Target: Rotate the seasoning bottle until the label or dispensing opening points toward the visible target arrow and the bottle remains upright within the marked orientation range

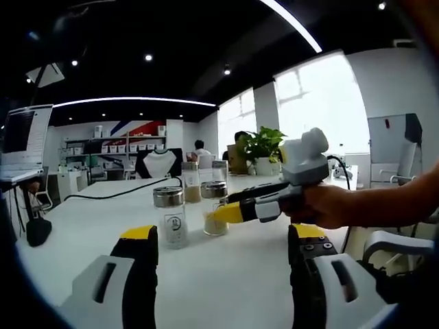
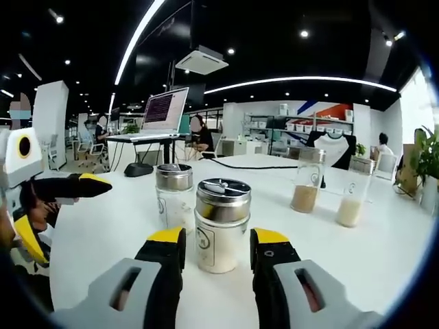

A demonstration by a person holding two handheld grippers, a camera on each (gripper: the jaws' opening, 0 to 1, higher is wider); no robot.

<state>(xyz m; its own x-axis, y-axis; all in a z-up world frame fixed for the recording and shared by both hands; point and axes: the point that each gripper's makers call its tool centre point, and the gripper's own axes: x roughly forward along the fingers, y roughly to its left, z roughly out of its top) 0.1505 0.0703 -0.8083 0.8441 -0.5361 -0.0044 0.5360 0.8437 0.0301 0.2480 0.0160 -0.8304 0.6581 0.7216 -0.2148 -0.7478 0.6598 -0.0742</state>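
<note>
A broad white counter (image 2: 384, 253) is carrying four clear glass seasoning bottles with steel caps. In the right gripper view, the right hand-held gripper (image 2: 218, 245) is standing open, its yellow-tipped jaws flanking the nearest seasoning bottle (image 2: 221, 225) of pale powder, which is sitting upright between them; whether they are touching the glass is not clear. A second capped bottle (image 2: 173, 195) is standing just behind it, and two more (image 2: 306, 179) are sitting well apart to the right. In the left gripper view, the left hand-held gripper (image 1: 223, 248) is hovering open near the bottles, with nothing between its jaws.
</note>
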